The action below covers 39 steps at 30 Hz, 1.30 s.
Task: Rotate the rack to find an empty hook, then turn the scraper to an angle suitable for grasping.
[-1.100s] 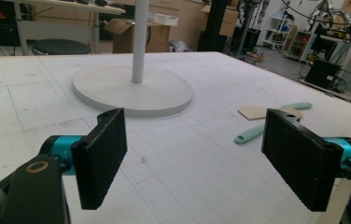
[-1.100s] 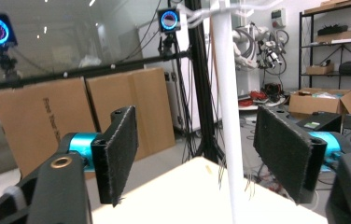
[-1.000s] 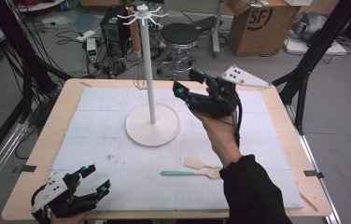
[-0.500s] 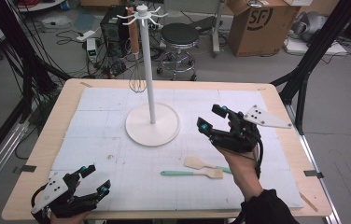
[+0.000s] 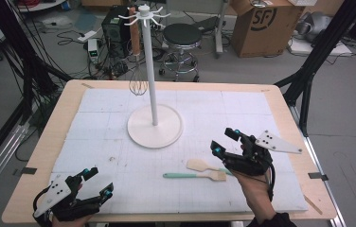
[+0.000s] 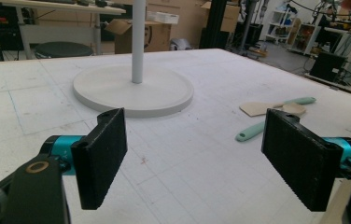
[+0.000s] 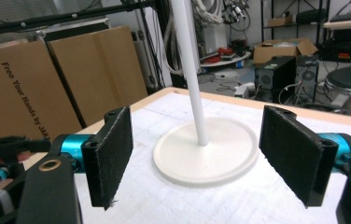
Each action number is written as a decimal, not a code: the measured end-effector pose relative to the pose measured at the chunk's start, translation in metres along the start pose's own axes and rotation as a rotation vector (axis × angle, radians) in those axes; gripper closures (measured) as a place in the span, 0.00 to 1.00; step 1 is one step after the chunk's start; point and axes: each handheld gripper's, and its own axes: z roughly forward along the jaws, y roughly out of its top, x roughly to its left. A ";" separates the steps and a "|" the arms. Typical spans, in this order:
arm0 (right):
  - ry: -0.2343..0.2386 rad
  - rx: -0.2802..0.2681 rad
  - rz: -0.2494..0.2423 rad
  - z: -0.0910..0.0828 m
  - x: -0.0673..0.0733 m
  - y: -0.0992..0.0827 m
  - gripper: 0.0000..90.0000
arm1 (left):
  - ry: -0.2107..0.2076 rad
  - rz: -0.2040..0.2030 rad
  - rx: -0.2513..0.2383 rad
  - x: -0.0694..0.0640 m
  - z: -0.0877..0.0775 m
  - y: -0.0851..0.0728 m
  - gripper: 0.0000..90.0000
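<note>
Two spatulas lie on the table (image 5: 72,113) at lower centre of the high view: a wooden one (image 5: 200,165) and a mint-handled one (image 5: 192,175), touching, just left of the right gripper (image 5: 223,142), whose jaws stand wide with nothing between them. One white rack (image 5: 154,124) stands mid-frame with one whisk (image 5: 137,80) hanging, seen from above. The left gripper (image 5: 95,182), lower left, is released too; its own view shows both spatulas at right.

The worktop (image 5: 43,142) is pale wood under a matt white gridded sheet (image 5: 242,113), faintly scuffed. The stand (image 5: 155,126) at frame centre looks smooth matt white, perhaps plastic. The spatulas (image 5: 203,166) have bare wooden blades; one handle (image 5: 180,175) is smooth mint green, and each tool's pads (image 6: 103,154) are rough black.
</note>
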 end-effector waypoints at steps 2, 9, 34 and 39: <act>-0.007 0.009 0.000 -0.003 -0.001 -0.004 0.28 | 0.001 0.006 0.001 0.000 0.000 0.000 0.26; -0.023 0.031 0.000 -0.010 -0.006 -0.012 0.26 | 0.009 0.011 0.011 -0.002 0.002 0.000 0.27; -0.163 0.196 0.150 -0.053 -0.050 -0.069 0.99 | -0.005 0.024 0.003 -0.012 0.001 0.000 0.26; -0.186 0.245 0.202 -0.058 -0.062 -0.085 0.99 | -0.010 0.024 0.005 -0.014 0.002 -0.001 0.26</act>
